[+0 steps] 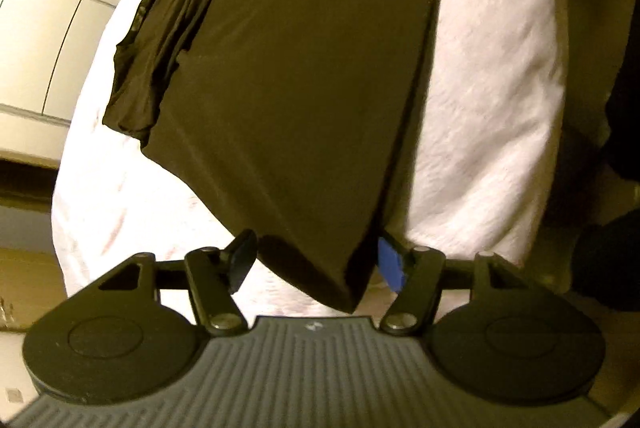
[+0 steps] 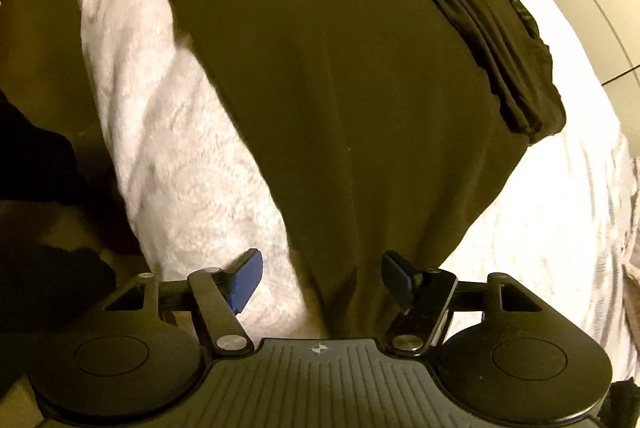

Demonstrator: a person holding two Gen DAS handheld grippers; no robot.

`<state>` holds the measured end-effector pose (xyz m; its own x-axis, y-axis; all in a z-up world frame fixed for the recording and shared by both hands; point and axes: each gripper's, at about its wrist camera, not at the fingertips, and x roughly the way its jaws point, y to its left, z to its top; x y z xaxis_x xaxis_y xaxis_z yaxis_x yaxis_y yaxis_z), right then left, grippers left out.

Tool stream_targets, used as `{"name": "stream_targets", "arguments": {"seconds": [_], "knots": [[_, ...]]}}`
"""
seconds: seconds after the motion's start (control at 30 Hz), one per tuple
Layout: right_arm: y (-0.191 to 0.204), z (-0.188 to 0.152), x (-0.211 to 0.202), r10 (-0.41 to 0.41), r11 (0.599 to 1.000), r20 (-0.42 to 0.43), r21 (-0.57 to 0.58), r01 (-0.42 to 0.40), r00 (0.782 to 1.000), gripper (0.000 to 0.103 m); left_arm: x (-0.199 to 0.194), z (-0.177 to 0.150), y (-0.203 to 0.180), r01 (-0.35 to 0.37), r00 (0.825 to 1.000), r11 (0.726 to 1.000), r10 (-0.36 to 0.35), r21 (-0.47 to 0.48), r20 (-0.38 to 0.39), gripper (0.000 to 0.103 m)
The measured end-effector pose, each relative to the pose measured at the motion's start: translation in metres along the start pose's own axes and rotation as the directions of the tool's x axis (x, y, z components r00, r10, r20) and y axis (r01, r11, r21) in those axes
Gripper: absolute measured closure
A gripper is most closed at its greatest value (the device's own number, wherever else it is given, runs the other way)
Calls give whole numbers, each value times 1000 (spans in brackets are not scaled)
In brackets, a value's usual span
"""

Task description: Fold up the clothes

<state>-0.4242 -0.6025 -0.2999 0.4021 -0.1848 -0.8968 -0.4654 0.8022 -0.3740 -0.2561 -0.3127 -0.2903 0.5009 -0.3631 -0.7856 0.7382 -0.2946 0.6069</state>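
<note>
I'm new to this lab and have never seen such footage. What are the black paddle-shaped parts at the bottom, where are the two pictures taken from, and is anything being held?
Each picture comes from a camera mounted on a hand-held gripper, looking forward along its two fingers; a person carries one in each hand. The black parts at the bottom are the gripper's own body and linkages.

The left wrist view shows the left gripper; the right wrist view shows the right gripper. Both have their jaws spread wide.

Ahead lies a dark garment spread on a white bedcover. One side of it is bunched into folds. A near corner of the garment lies between each gripper's fingers, but the jaws are not closed, so nothing is held.
</note>
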Motion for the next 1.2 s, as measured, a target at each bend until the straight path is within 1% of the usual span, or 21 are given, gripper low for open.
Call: {"name": "stream_targets", "arguments": {"seconds": [0.07,0.1,0.13,0.2,0.23,0.3,0.37,0.4,0.53,0.67,0.73,0.77,0.8,0.83,0.87,0.9,1.0,1.07,1.13,1.2], "knots": [[5,-2,3,-32,998,17,-50,32,999,34,2,-2,-1,-13,1000,999,12,49,21,53],[9,-2,5,-47,995,27,-83,50,999,34,3,-2,-1,-18,999,997,15,70,32,67],[13,-1,7,-62,990,36,-124,66,997,34,3,-2,-2,-22,999,996,19,88,42,79],[20,2,8,-83,978,53,-186,92,995,34,3,-3,6,-32,998,998,29,58,49,90],[19,4,10,-88,974,62,-204,99,994,34,3,-3,10,-36,998,999,34,41,52,93],[23,5,11,-92,968,81,-226,109,992,34,4,-3,26,-8,998,999,10,-36,54,94],[20,7,13,-111,967,109,-218,132,988,34,5,-2,40,14,998,997,-10,-78,61,94],[18,8,15,-126,966,120,-210,149,985,34,5,-2,44,12,998,996,-7,-89,63,94],[7,10,31,-203,950,87,-224,218,975,34,6,-2,63,8,998,991,1,-131,68,94],[3,3,42,-253,923,53,-286,258,966,34,4,-4,70,13,998,989,-3,-150,67,95],[-1,2,37,-244,929,53,-274,249,968,45,2,-5,70,19,998,989,-9,-147,70,95],[-3,2,35,-239,932,53,-267,244,970,60,0,-5,69,22,997,989,-11,-146,72,95],[-6,2,33,-234,935,54,-261,239,971,81,-1,-5,69,23,997,989,-13,-145,73,95],[-8,2,31,-229,938,54,-255,235,972,90,-2,-5,69,25,997,989,-14,-144,73,95],[-10,2,29,-224,941,54,-248,230,973,94,-3,-6,70,26,997,990,-15,-138,74,95],[-12,2,26,-218,945,52,-237,224,975,98,-4,-7,71,26,997,991,-17,-132,74,96],[-21,4,11,-194,964,32,-177,196,981,100,-14,-10,74,25,996,995,-17,-98,88,96],[-25,5,-2,-180,971,14,-156,180,984,100,-30,-15,69,34,993,999,-31,-29,117,97],[-19,3,-21,-153,976,14,-155,153,988,100,-48,-21,63,57,988,998,-59,24,139,98],[-12,1,-41,-125,982,11,-143,125,992,101,-65,-26,58,87,985,996,-90,27,148,98]]}}
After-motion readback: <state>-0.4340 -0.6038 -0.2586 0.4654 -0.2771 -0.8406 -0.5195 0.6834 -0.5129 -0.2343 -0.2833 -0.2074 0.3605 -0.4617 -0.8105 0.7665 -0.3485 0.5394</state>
